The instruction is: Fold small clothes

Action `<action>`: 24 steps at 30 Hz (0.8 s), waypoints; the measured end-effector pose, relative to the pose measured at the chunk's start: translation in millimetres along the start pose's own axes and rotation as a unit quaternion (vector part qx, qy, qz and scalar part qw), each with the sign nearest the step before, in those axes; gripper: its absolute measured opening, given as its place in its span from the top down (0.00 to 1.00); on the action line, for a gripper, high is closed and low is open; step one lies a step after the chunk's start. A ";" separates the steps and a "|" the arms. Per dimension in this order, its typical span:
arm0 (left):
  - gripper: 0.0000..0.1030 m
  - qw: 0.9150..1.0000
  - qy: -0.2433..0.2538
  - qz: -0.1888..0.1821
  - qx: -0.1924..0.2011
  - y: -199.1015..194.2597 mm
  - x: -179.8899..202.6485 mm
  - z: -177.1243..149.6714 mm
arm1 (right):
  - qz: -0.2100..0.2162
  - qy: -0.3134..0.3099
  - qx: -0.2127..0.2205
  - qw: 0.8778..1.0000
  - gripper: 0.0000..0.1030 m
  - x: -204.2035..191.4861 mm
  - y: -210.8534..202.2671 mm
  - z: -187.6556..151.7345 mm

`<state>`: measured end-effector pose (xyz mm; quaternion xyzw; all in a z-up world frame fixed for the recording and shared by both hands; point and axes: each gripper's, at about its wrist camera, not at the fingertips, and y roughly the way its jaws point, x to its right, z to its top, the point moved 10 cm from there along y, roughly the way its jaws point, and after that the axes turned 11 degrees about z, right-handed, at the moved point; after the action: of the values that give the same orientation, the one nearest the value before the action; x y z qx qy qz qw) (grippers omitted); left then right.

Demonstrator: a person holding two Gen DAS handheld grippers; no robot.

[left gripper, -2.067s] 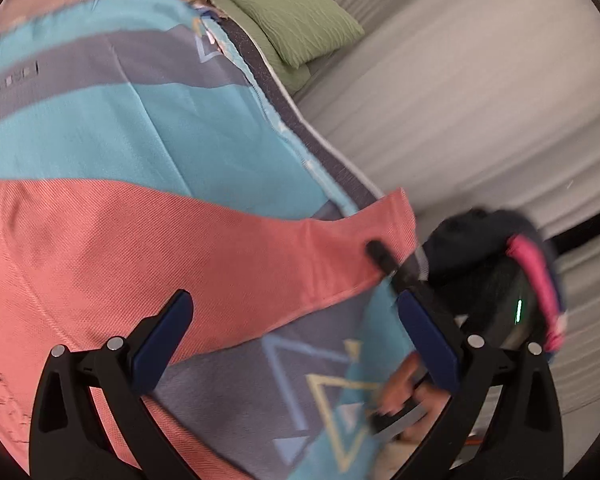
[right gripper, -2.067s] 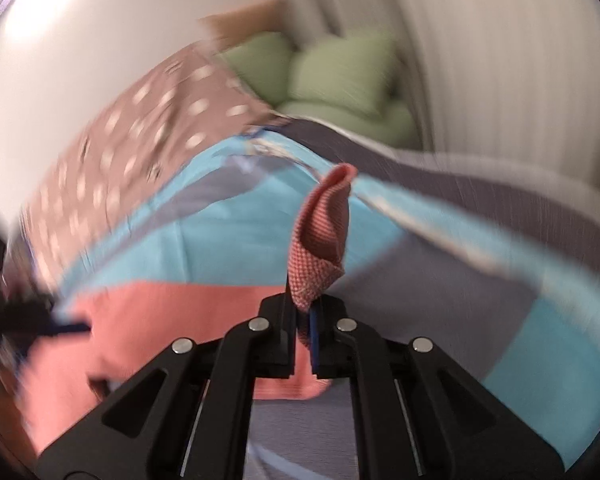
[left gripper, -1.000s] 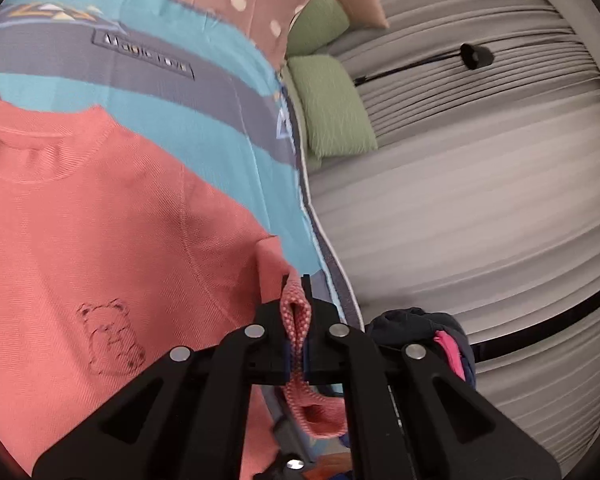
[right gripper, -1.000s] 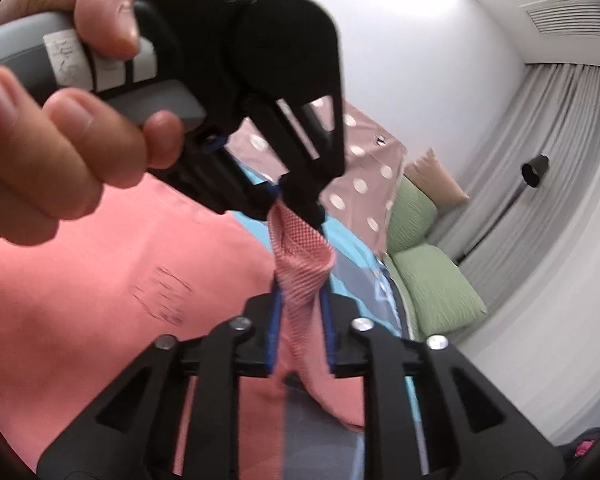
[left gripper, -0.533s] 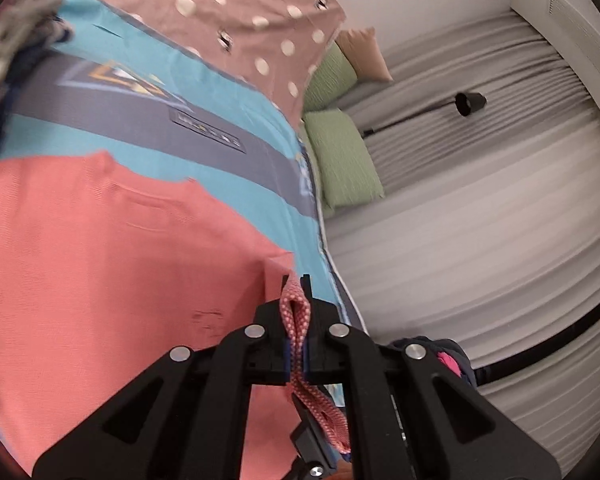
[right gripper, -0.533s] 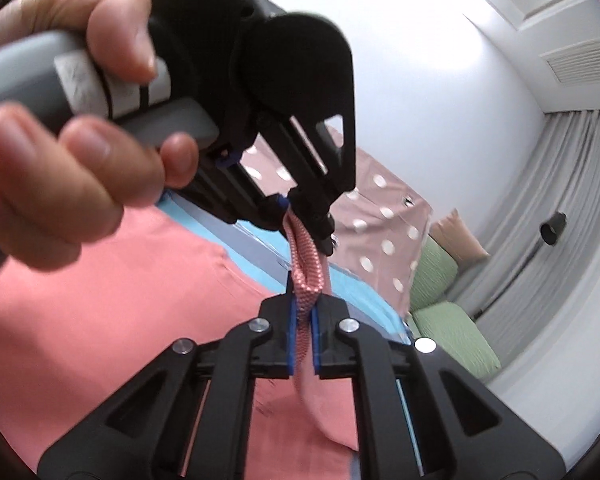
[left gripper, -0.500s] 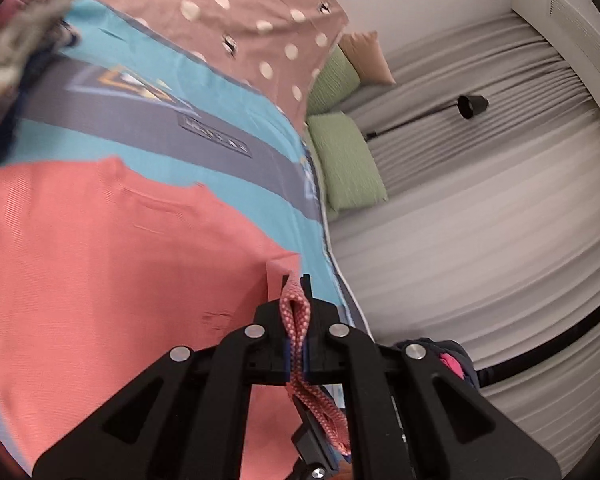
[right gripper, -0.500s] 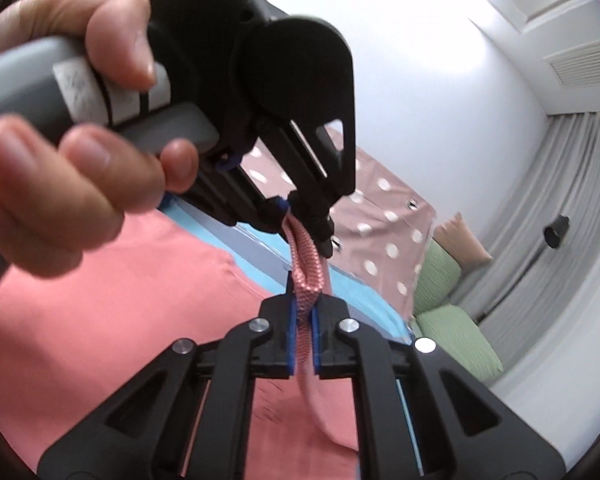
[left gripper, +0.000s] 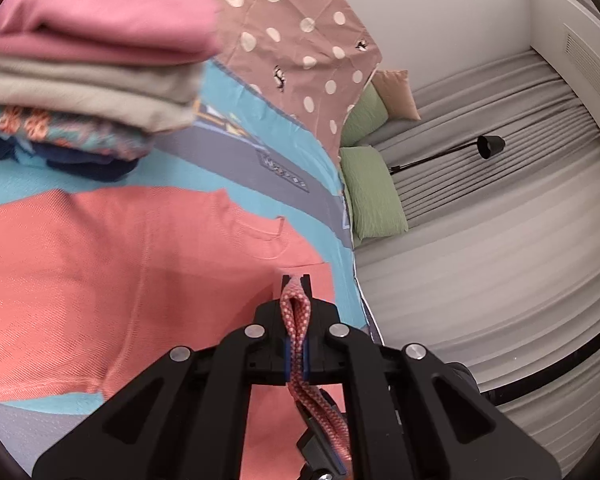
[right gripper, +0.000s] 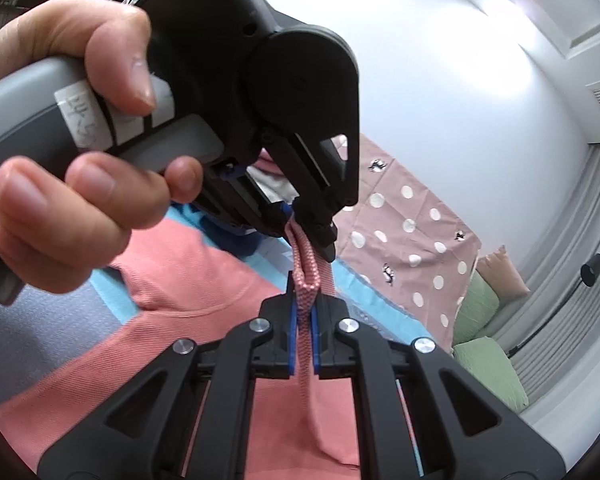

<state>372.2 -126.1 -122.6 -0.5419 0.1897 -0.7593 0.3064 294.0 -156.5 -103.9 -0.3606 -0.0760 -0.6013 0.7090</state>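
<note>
A coral-red small shirt [left gripper: 100,280] lies spread on a teal and grey patterned bed cover [left gripper: 236,168]. My left gripper [left gripper: 296,304] is shut on a bunched fold of the shirt's edge and holds it above the cloth. My right gripper [right gripper: 303,312] is shut on the same strip of coral fabric [right gripper: 306,276], right below the left gripper [right gripper: 312,236], which a hand [right gripper: 72,208] holds. The shirt's neckline [right gripper: 188,304] shows below it.
A stack of folded clothes [left gripper: 88,60], pink on top, sits at the upper left. A brown dotted blanket [left gripper: 300,40], green cushions [left gripper: 372,196], grey curtains [left gripper: 500,260] and a black lamp [left gripper: 488,146] lie beyond the bed.
Both grippers, still shut on the shirt's edge, have carried it across the shirt toward the neckline side; the stack of folded clothes has come into the left wrist view.
</note>
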 end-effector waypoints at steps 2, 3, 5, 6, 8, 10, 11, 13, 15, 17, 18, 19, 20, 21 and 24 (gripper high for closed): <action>0.97 1.000 -0.009 0.008 -0.006 3.9 -14.8 -2.5 | 0.040 0.010 -0.015 0.999 0.83 -10.1 2.6 -7.8; 0.97 1.000 -0.013 0.019 -0.012 9.4 -25.9 -3.9 | 0.064 0.016 -0.018 0.998 0.80 -17.0 0.8 -10.9; 0.97 0.998 -0.021 0.046 -0.022 17.5 -46.9 -8.2 | 0.108 0.024 -0.026 0.993 0.80 -35.4 -7.8 -18.3; 0.97 0.998 -0.027 0.056 -0.027 21.1 -55.7 -10.5 | 0.121 0.024 -0.038 0.992 0.80 -42.1 -11.9 -25.8; 0.97 0.995 -0.042 0.077 -0.040 27.1 -78.5 -16.7 | 0.142 0.042 -0.046 0.988 0.78 -47.8 -17.5 -33.8; 0.97 0.993 -0.052 0.095 -0.055 33.1 -99.6 -21.8 | 0.160 0.084 -0.056 0.982 0.73 -43.9 -18.0 -42.8; 0.96 0.991 -0.054 0.110 -0.060 34.8 -109.7 -22.9 | 0.159 0.107 -0.061 0.980 0.73 -36.7 -14.5 -47.6; 0.92 0.987 -0.057 0.137 -0.058 32.1 -125.4 -21.5 | 0.151 0.142 -0.077 0.975 0.73 -19.5 -2.2 -56.6; 0.88 0.988 -0.064 0.132 -0.054 19.1 -133.8 -19.0 | 0.167 0.184 -0.090 0.964 0.73 -1.5 18.2 -64.5; 0.61 0.987 -0.063 0.148 -0.029 -1.4 -142.4 -16.6 | 0.215 0.235 -0.104 0.942 0.73 -5.2 39.1 -71.5; 0.53 0.984 -0.063 0.166 -0.007 -19.0 -149.7 -16.7 | 0.224 0.244 -0.115 0.936 0.73 -14.2 44.9 -75.1; 0.47 0.981 -0.059 0.183 0.015 -35.6 -155.8 -18.1 | 0.234 0.254 -0.131 0.929 0.73 -19.2 54.9 -81.7; 0.46 0.977 -0.051 0.203 0.036 -53.6 -164.3 -20.7 | 0.244 0.258 -0.138 0.924 0.73 -25.1 61.1 -86.4; 0.46 0.971 -0.042 0.229 0.057 -75.7 -175.9 -24.7 | 0.250 0.259 -0.142 0.922 0.73 -29.3 64.4 -91.1; 0.37 0.941 -0.067 0.309 0.117 -140.1 -227.7 -36.5 | 0.257 0.261 -0.135 0.921 0.72 -33.5 66.3 -92.7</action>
<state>352.8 128.7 -209.1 -0.4667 0.2365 -0.6055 0.5996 315.1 -184.5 -217.4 -0.2907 0.2889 -0.4755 0.7784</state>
